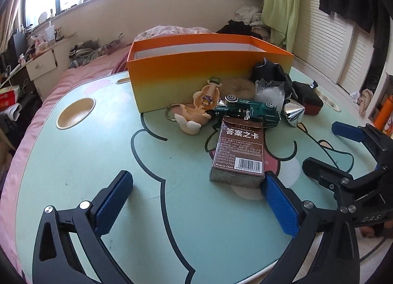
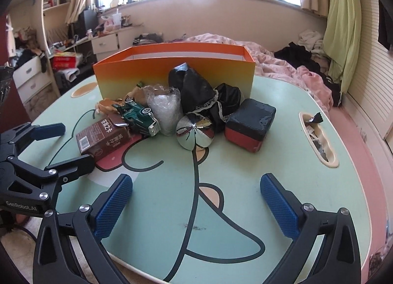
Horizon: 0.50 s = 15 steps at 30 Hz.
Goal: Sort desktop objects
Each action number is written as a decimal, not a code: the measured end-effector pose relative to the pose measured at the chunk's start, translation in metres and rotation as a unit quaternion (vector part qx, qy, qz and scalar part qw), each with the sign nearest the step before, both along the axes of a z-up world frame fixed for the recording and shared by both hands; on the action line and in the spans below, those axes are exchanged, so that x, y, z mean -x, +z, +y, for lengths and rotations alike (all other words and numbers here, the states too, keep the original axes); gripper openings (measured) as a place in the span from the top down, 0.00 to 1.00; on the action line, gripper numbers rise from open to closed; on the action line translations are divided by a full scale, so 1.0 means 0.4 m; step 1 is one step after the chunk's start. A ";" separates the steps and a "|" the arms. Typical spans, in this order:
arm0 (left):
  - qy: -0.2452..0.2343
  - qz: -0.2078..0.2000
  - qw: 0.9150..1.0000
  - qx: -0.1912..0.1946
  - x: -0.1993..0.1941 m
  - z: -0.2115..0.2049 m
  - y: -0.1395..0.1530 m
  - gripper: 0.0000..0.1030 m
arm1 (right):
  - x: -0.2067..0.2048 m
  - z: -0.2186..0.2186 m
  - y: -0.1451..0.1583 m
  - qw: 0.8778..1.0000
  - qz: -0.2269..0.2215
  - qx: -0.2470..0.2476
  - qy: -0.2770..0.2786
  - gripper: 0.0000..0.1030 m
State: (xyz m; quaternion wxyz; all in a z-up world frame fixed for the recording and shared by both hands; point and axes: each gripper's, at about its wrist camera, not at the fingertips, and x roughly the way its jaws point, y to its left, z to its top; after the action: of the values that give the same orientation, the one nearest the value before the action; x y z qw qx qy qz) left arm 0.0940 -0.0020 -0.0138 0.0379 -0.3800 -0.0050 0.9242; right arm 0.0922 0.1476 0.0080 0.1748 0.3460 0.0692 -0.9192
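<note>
Hovering low over the near part of a mint-green table (image 1: 73, 161), the left gripper (image 1: 196, 200), blue pads (image 1: 111, 200) spread wide, gripping nothing. Just touching or nearly touching the near corner of a brown card box (image 1: 237, 151) with the inner pad; contact hard to judge. Lying flat, that card box, barcode side up, a little in front of the clutter.

Hanging beside it, to the right, the right gripper (image 2: 196, 207), fingers likewise standing fully apart over bare tabletop, pinching nothing. Showing at the right edge of the left view, the same gripper (image 1: 329, 146); showing at the left edge of the right view, the left one.

Standing at the far side of the table, an orange box (image 2: 172, 72), open on top, fading to yellow lower down. Crowding against its front wall, the things to sort: a green toy car (image 2: 138, 118) tipped on its side just behind the card box; a small doll figure (image 1: 208, 94) with a keyring, left of the car; a clear plastic bag (image 2: 163, 109) sitting upright; a shiny silver cone (image 2: 194, 133) resting in front; a black bag (image 2: 196, 90) with lace trim leaning on the orange box; a black and red block (image 2: 249, 124) at the right end.

Lying behind the table, a pink bed (image 2: 282, 63) with heaped clothes.
</note>
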 end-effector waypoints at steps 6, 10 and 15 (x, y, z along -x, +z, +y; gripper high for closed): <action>-0.002 0.002 1.000 0.001 -0.011 0.005 0.006 0.00 | 0.008 -0.011 -0.002 1.000 -0.001 0.000 0.019 0.00; -0.003 0.001 1.000 0.000 -0.013 0.004 0.010 0.00 | 0.009 -0.013 -0.003 1.000 0.000 0.001 0.025 0.00; -0.003 0.001 1.000 0.000 -0.010 0.004 0.013 0.00 | 0.004 -0.010 -0.005 1.000 0.013 0.006 0.024 0.00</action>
State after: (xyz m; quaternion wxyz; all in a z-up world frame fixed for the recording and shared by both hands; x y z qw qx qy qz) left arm 0.0982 -0.0002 -0.0088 0.0405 -0.3791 -0.0038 0.9244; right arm 0.0905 0.1435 0.0059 0.1982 0.3309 0.0744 -0.9196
